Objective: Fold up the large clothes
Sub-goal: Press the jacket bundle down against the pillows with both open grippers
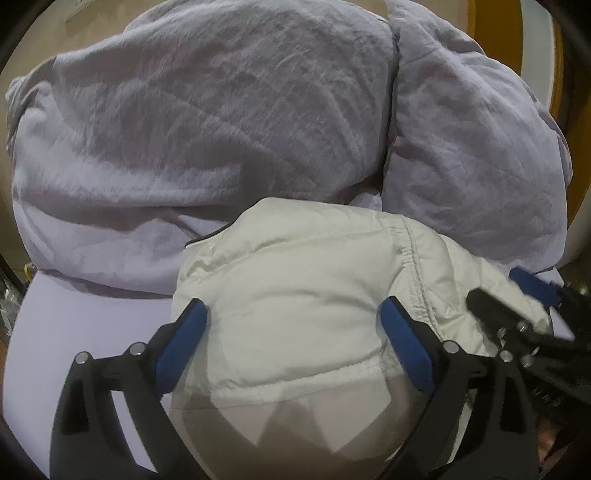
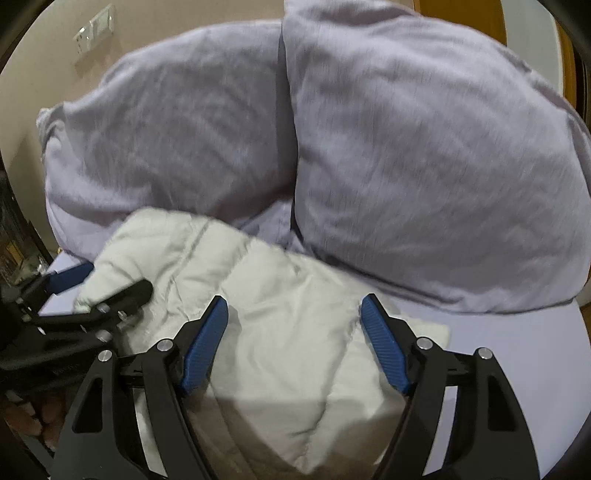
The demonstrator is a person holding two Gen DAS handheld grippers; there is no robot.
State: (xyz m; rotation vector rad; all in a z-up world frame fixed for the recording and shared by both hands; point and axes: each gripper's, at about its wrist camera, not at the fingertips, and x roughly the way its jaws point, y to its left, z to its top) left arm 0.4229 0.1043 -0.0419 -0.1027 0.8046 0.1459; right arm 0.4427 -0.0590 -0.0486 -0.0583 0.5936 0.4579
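Folded cloth fills the left wrist view: a pale cream padded garment [image 1: 295, 295], quilted with stitched seams, lies bunched on a bed [image 1: 74, 332] covered by a lilac sheet, towards the near edge. The left tool [image 1: 295, 317] hangs just above it with its jaws spread wide; the blue pads [image 1: 184, 343] stand either side of the garment's puffed top and press on nothing. Behind the garment, towards the head of the bed, two lilac pillows [image 1: 207, 129] lean side by side, touching each other, and the garment's far edge reaches their base. At the right edge of this view the right tool [image 1: 517, 306] comes in blurred, lying over the garment's right part; whether it pinches the cloth cannot be told here.

From the right wrist view the same garment [image 2: 295, 332] spreads under the right tool [image 2: 295, 317], whose jaws stand apart with the blue pads [image 2: 207, 347] clear of the cloth, gripping nothing. The left tool [image 2: 96, 291] shows at the left side, one black finger lying across a bunched fold of the garment, one blue pad beyond it over the sheet. Both pillows [image 2: 424, 166] rise behind, the right one overlapping the left. A beige wall [image 2: 37, 66] with a switch plate [image 2: 92, 31] stands behind the bed's head, and a strip of bare sheet [image 2: 535, 350] shows at the right.
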